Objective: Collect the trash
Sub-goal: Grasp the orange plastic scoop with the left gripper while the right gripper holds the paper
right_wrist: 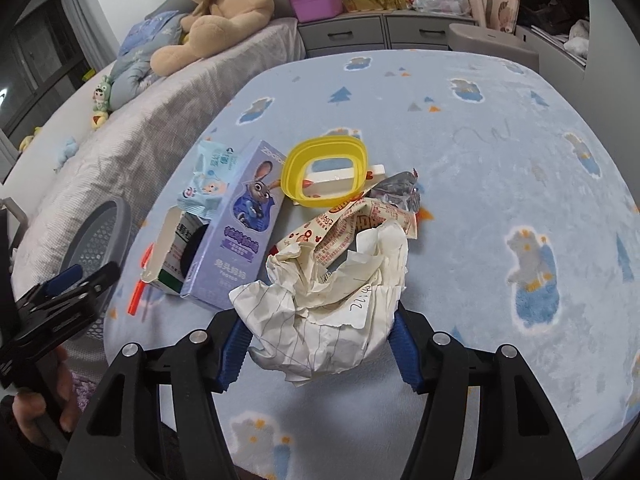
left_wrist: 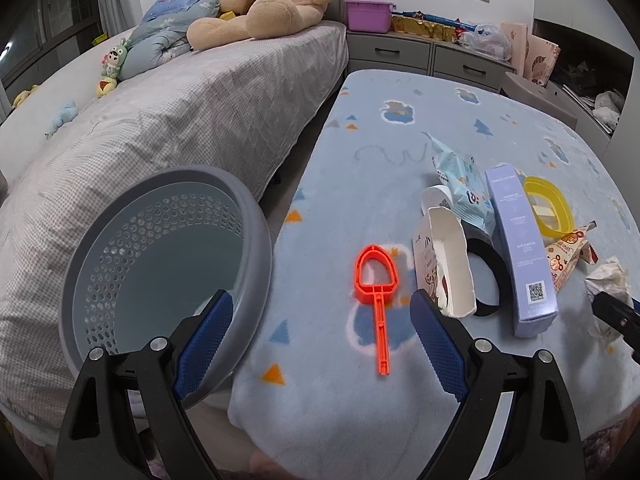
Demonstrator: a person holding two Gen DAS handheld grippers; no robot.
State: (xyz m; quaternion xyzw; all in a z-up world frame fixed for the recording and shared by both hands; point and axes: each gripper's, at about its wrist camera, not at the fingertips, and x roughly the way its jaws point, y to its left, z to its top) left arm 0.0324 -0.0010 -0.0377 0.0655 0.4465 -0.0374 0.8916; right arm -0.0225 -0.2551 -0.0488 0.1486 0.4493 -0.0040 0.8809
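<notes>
Right wrist, jaws gripping crumpled paper [right_wrist: 320, 312]

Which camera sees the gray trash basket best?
The left wrist view. There the gray basket fills the lower left, tipped so its holed wall and bottom show, beside the open left gripper. The right wrist view catches only a sliver of its rim at the left edge, behind that gripper.

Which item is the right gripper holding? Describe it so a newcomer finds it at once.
On the blue blanket, find the trash pile beside the purple box. At its near edge, the right gripper is shut on a crumpled paper ball: white, lined, handwritten, unlike the printed wrappers behind it.
</notes>
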